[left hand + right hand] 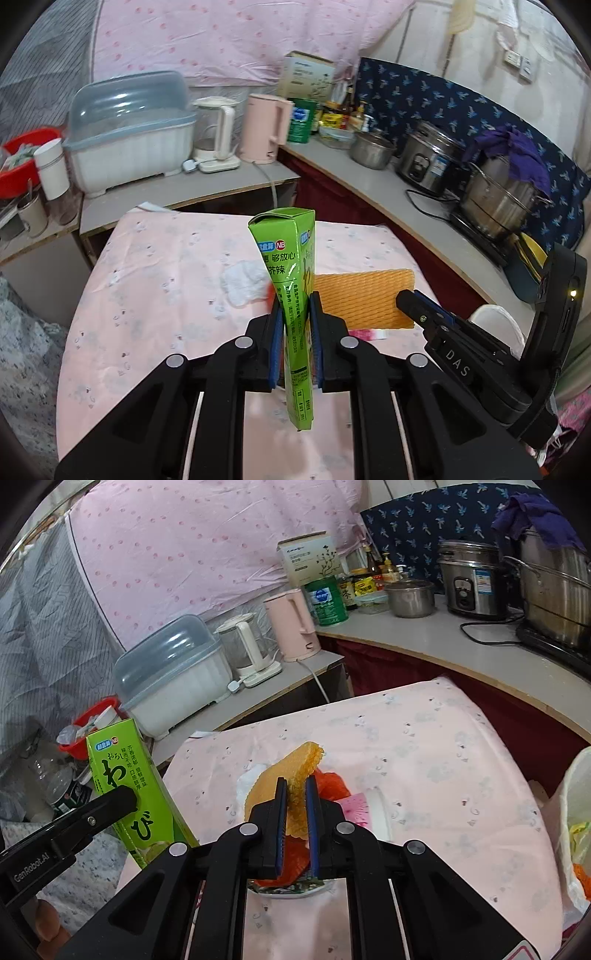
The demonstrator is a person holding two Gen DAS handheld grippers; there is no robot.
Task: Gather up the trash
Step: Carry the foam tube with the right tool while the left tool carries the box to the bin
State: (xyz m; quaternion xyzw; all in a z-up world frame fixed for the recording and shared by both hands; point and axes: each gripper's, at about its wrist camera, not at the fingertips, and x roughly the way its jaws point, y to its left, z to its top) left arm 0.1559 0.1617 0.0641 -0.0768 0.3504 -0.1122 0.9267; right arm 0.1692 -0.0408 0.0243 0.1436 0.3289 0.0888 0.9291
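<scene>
1. The left gripper (297, 310) was clamped on a green carton (291, 266), squeezing its middle flat so the open top end stood up above the pads; the pinch seemed meant to keep a light, empty box from slipping.
2. The right gripper (296, 805) was closed narrowly on an orange foam sheet (295, 771), which bent up and over the pads in the right wrist view. In the left wrist view the sheet (364, 299) looked to lie flat on the surface, so I could not tell how far it was lifted.
3. More trash lay just beside the foam sheet: a crumpled white tissue (242, 282), an orange-red scrap (332, 784) and a pink-and-white wrapper (365, 808). These were judged still to be collected.
4. A white plastic bag (576, 812) with scraps inside hung at the right edge of the surface, probably where the trash was going; both held pieces were still well apart from it.
5. The surface (147, 295) was covered in a pale pink cloth with small eyelet holes.
6. Beyond it ran a grey counter (332, 162) carrying a dish box (129, 136), a glass kettle (216, 134), a pink kettle (264, 127), a rice cooker (428, 158) and steel pots (502, 199).
7. A pink dotted cloth (221, 37) hung behind.
</scene>
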